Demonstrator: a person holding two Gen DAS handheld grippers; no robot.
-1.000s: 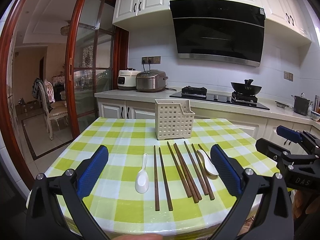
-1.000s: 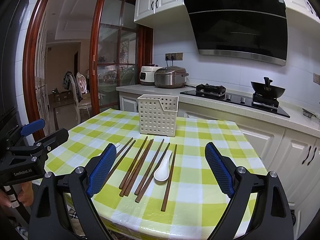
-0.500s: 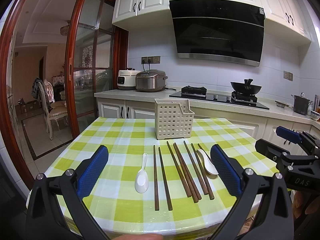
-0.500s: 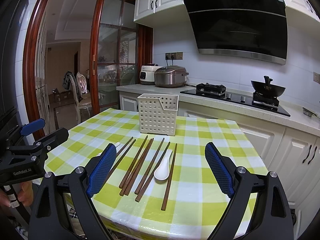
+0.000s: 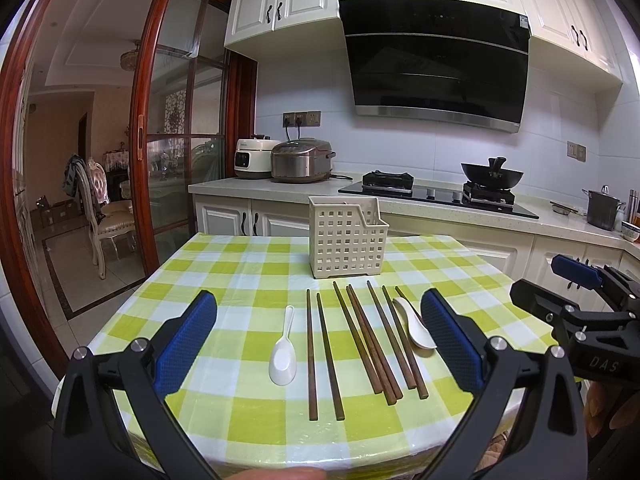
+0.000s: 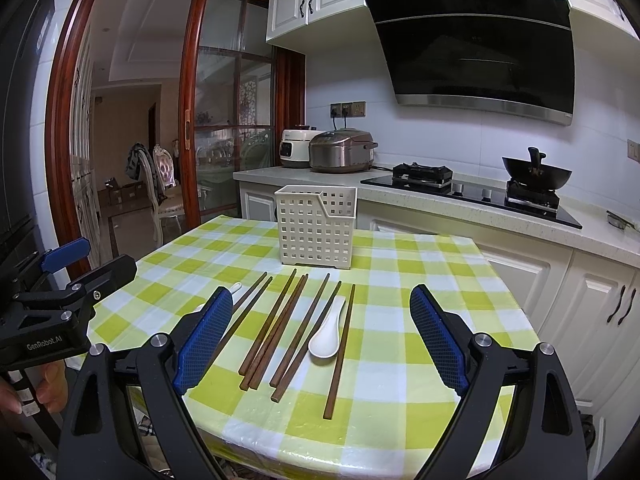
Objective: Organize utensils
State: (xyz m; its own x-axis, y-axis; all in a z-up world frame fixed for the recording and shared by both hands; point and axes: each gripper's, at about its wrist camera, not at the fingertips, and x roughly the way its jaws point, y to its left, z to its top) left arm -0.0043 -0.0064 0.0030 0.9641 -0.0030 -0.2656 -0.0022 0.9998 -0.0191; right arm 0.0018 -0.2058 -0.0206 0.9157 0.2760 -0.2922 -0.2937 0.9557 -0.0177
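Note:
A cream perforated utensil holder (image 5: 347, 237) (image 6: 316, 229) stands upright on the green-checked table (image 5: 224, 280) (image 6: 420, 272). In front of it lie several brown chopsticks (image 5: 370, 340) (image 6: 280, 326) and two white spoons: one at the left (image 5: 283, 351), partly hidden in the right wrist view (image 6: 236, 289), and one at the right (image 5: 416, 322) (image 6: 328, 334). My left gripper (image 5: 320, 336) is open and empty, above the table's near edge. My right gripper (image 6: 322, 332) is open and empty, to the right of the left one.
Behind the table runs a counter with two rice cookers (image 5: 300, 160), a gas hob with a wok (image 5: 491, 174) and a pot (image 5: 602, 212). A range hood (image 5: 436, 60) hangs above. A sliding glass door (image 5: 176, 140) and a chair (image 5: 104, 216) are at the left.

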